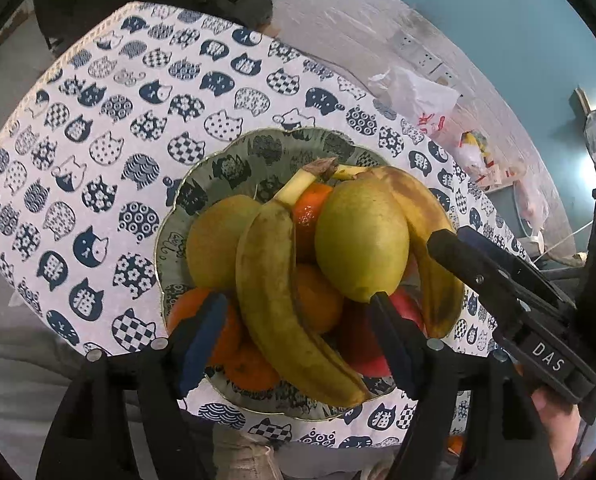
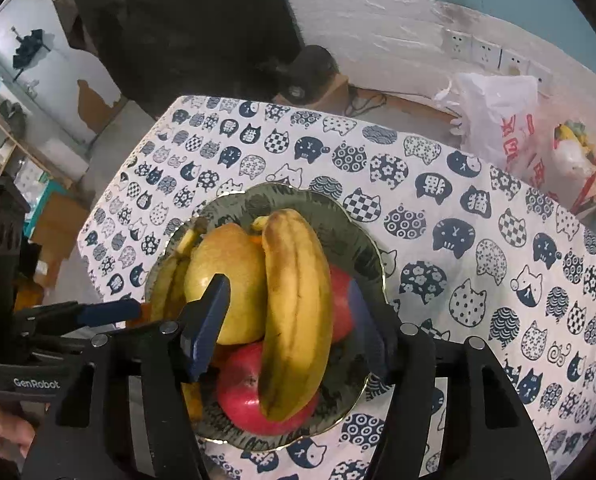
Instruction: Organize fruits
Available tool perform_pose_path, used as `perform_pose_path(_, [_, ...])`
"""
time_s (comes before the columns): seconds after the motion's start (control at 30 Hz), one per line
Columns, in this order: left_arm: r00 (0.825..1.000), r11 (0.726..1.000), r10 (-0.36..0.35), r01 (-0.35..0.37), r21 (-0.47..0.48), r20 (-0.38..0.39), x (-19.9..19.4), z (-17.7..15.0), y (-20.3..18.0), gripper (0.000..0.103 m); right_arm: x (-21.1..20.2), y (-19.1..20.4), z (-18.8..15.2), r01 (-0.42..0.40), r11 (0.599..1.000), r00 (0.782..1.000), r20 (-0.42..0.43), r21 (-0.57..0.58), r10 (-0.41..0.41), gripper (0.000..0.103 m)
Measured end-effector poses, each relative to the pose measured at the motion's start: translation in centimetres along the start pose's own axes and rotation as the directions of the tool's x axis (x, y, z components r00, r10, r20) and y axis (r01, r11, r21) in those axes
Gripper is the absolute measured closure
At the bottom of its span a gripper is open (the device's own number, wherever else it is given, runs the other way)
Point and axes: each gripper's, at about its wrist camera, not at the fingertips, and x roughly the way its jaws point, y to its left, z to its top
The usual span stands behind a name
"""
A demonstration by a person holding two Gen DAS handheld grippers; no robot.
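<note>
A green patterned plate (image 1: 234,168) holds a pile of fruit: two joined bananas, two pears, several oranges and red apples. My left gripper (image 1: 298,312) is open, its fingers standing either side of the near banana (image 1: 270,292) without pressing it. A pear (image 1: 361,240) lies just beyond its right finger. My right gripper (image 2: 288,300) is open too, straddling the other banana (image 2: 298,304), with a pear (image 2: 226,272) behind its left finger and a red apple (image 2: 250,400) below. Each gripper shows at the edge of the other's view.
The plate (image 2: 337,216) sits on a table under a cat-print cloth (image 1: 98,160). Plastic bags (image 2: 497,120) lie beyond the table's far right edge below wall sockets (image 2: 481,52). Cardboard boxes (image 2: 54,224) stand on the floor to the left.
</note>
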Motion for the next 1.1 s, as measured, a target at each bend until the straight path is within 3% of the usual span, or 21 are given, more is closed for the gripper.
perform_pose_path(0.23, [0.995, 0.993, 0.069, -0.075, 0.088, 0.074, -2.6, -0.9, -1.8, 0.024, -2.6, 0.1, -0.2, 0.06, 0.998, 0.997, 0.04, -0.014, -0.06, 0.037])
perform_pose_path(0.53, [0.967, 0.959, 0.164, -0.202, 0.198, 0.192, -6.5, -2.5, -4.4, 0.02, -7.7, -1.0, -0.8, 0.127, 0.991, 0.986, 0.107, 0.03, -0.129, 0.026])
perform_pose_path(0.87, [0.939, 0.92, 0.19, -0.272, 0.28, 0.288, -9.8, -4.3, -7.4, 0.016, -13.3, -0.9, -2.8, 0.252, 0.968, 0.955, 0.165, -0.009, -0.247, 0.025])
perform_pose_path(1.1, [0.925, 0.905, 0.194, -0.297, 0.305, 0.326, -11.6, -5.1, -9.1, 0.014, -16.1, -0.8, -4.3, 0.259, 0.965, 0.951, 0.183, -0.033, -0.249, 0.025])
